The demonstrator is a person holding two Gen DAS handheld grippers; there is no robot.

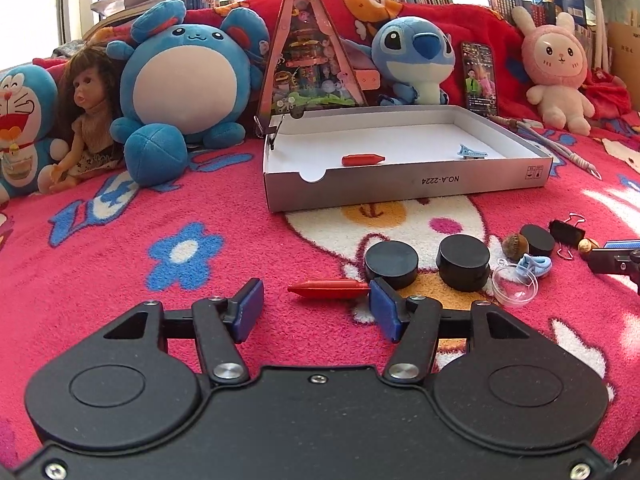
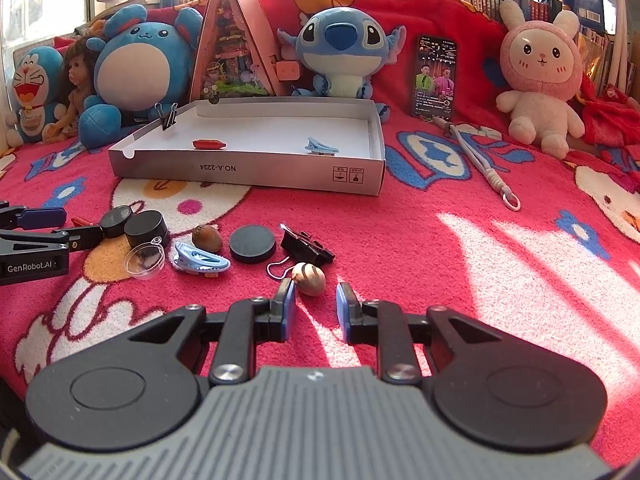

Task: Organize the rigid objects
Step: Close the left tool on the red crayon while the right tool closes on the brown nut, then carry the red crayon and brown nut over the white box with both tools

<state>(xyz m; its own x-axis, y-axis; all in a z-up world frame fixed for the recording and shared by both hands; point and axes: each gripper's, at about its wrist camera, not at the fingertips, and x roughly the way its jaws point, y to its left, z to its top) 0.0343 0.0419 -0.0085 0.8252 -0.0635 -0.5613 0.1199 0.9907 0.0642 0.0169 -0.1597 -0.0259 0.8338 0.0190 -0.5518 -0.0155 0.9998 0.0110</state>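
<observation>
2 red crayons in sight from my left wrist view: 1 red crayon (image 1: 329, 289) lies on the pink blanket (image 1: 120, 280) at centre frame, the other crayon (image 1: 362, 159) rests inside the white box (image 1: 400, 188) in the upper middle. My left gripper (image 1: 316, 306) stands open, jaws apart; the near crayon lies just ahead of them, its right end at the right blue pad (image 1: 384, 312), and I cannot tell whether it touches. Nothing is clamped.

Right of the crayon, in the same view: 2 black round lids (image 1: 391, 263) (image 1: 464, 260) side by side, a clear plastic dome (image 1: 515, 283) beside them, a small blue clip (image 1: 535, 265), a third black disc (image 1: 538, 240), a brown nut (image 1: 515, 245) and a black binder clip (image 1: 567, 232) at right.

Right wrist view: my right gripper (image 2: 316, 304) sits at lower centre, jaws parted narrowly with bare blanket between them. A striped tan nut (image 2: 308, 278) lies just ahead of the left pad, not gripped. Another blue clip (image 2: 322, 146) lies in the box's right half; a binder clip (image 2: 168, 114) is pinched on its left wall. Plush toys line the top of both frames, and a lit phone (image 2: 435, 78) leans upright at upper right.
</observation>
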